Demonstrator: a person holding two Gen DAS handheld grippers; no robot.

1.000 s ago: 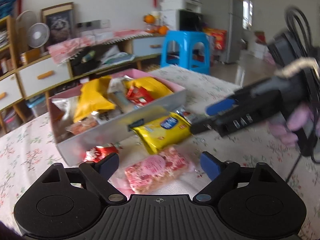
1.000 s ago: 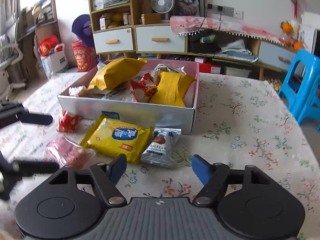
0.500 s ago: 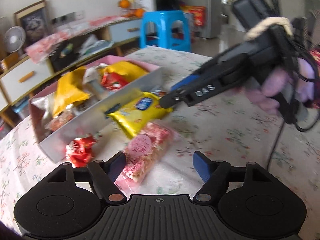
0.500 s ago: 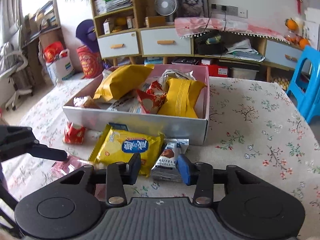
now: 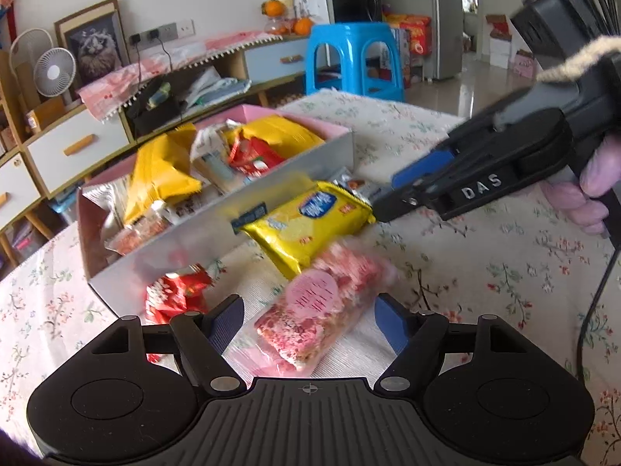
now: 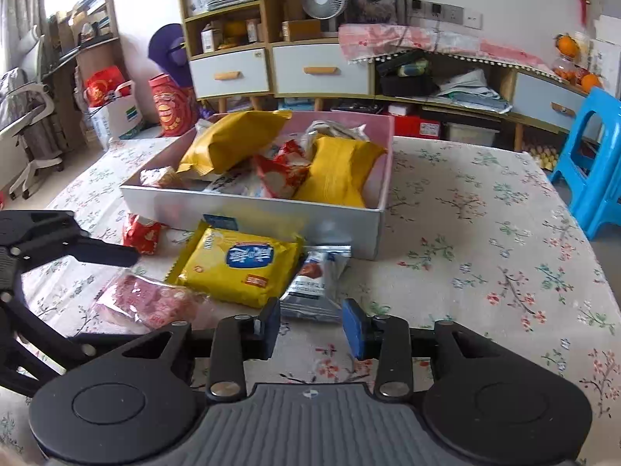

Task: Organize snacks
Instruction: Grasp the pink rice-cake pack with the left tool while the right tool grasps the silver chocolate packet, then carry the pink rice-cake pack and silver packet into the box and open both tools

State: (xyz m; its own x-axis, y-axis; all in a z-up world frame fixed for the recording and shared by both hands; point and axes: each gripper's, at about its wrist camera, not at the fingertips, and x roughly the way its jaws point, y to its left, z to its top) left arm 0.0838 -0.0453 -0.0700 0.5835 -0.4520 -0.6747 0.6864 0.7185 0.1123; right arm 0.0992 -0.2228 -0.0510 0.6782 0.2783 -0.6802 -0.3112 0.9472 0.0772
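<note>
Straddling crinkly pink snack pack [image 5: 318, 306], left gripper [image 5: 308, 320] fingers spread; right gripper [image 6: 311, 328] fingers part-open near silver foil packet [image 6: 316, 283]; floral-cloth counter [image 6: 485, 240].

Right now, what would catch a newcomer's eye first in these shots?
The grey box crammed with yellow and red snack bags, mid-table. In front of it lie a yellow biscuit pack and a pink snack bar, which sits between the open left gripper fingers.

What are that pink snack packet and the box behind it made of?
The pink snack packet looks like clear, glossy plastic film: the contents show through and its edges shine. The box seems to be cardboard with a matte silvery outside and pink lining, judging by its thin, stiff walls.
</note>
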